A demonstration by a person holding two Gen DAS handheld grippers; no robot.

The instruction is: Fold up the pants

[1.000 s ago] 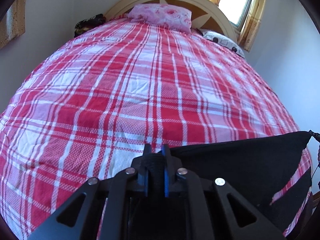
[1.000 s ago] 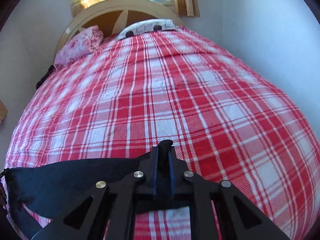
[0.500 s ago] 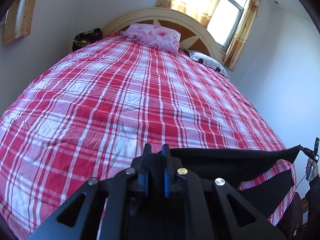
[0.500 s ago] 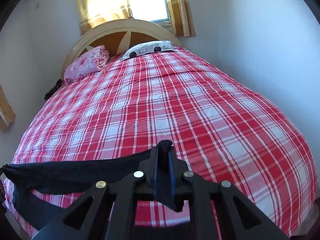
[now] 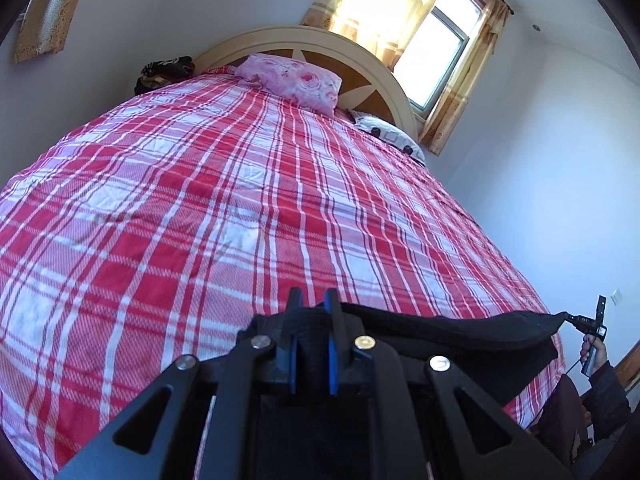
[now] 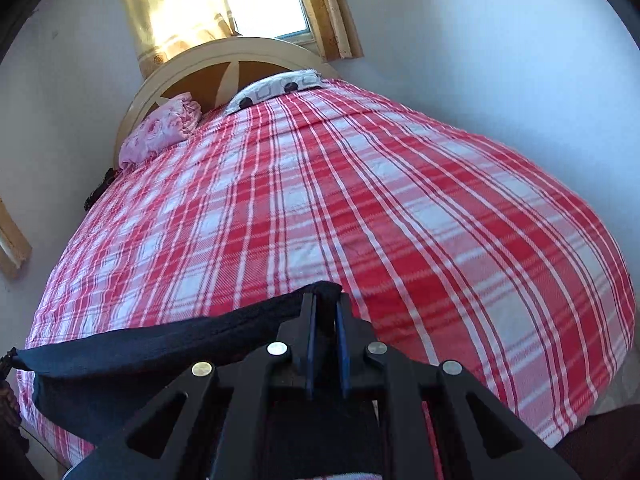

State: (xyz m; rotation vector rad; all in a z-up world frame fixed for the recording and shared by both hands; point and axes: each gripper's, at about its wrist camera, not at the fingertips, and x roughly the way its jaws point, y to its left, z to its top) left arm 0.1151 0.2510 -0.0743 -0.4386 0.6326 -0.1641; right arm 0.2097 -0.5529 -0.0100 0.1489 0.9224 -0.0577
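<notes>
The black pants [image 5: 460, 332] hang stretched between my two grippers above the near end of the bed. My left gripper [image 5: 312, 308] is shut on one corner of the pants' top edge. My right gripper [image 6: 325, 304] is shut on the other corner of the pants [image 6: 160, 344]. The cloth's edge runs taut from one gripper to the other, and the rest drops below view. In the left wrist view the right gripper [image 5: 588, 322] shows small at the far right, held by a hand.
The bed [image 5: 240, 200] has a red and white plaid cover [image 6: 400, 220]. A pink floral pillow [image 5: 292, 80] and a patterned white pillow [image 6: 276, 92] lie by the cream headboard [image 5: 320, 40]. A dark bundle [image 5: 164, 72] lies at the far left corner. Walls flank both sides.
Both grippers have risen and tilted up with the pants; the headboard, window and walls show more, and the bed sits lower in both views.
</notes>
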